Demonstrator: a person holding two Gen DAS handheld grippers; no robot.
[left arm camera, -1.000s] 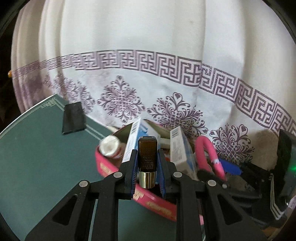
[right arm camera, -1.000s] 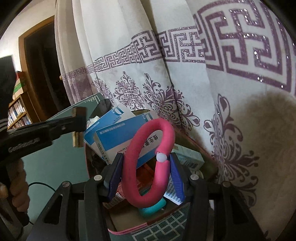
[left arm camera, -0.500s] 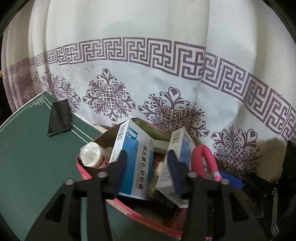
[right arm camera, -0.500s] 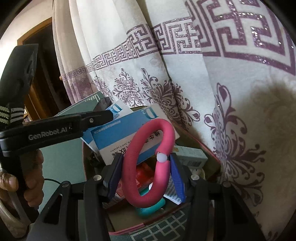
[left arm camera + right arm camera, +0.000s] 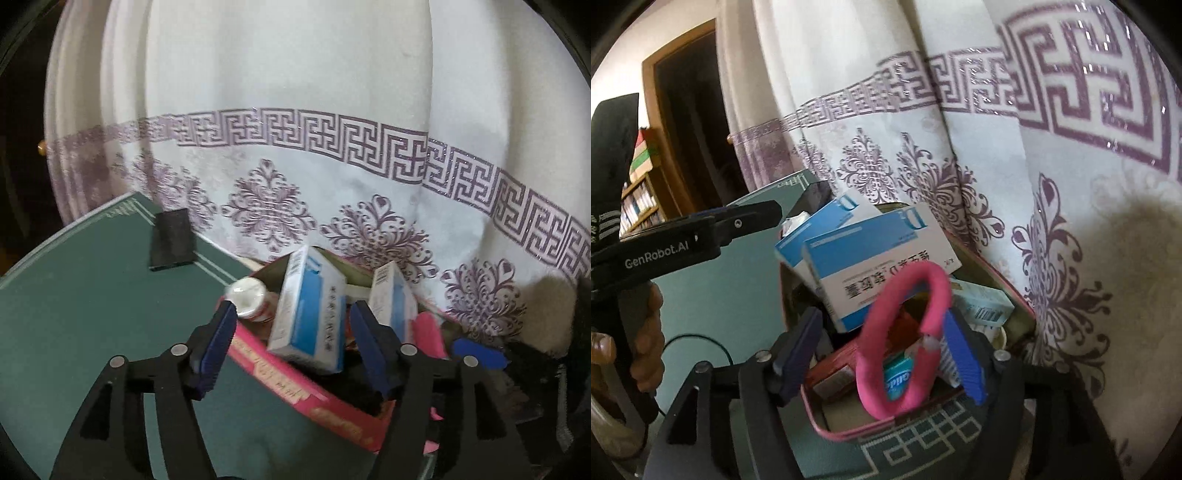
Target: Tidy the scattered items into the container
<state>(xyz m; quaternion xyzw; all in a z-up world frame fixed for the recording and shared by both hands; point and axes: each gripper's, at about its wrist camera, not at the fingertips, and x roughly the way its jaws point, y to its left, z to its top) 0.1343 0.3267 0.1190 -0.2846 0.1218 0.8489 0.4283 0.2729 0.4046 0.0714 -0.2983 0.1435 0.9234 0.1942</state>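
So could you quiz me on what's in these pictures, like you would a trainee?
1. True or false: the flat black slab lies inside the pink-rimmed container.
2. What colour is the bendy foam loop above the container? A pink, B yellow, C green.
3. In the left wrist view, how many blue-and-white cardboard boxes stick up from the container?

Key: 1 false, it lies on the green table. 2 A. 3 two.
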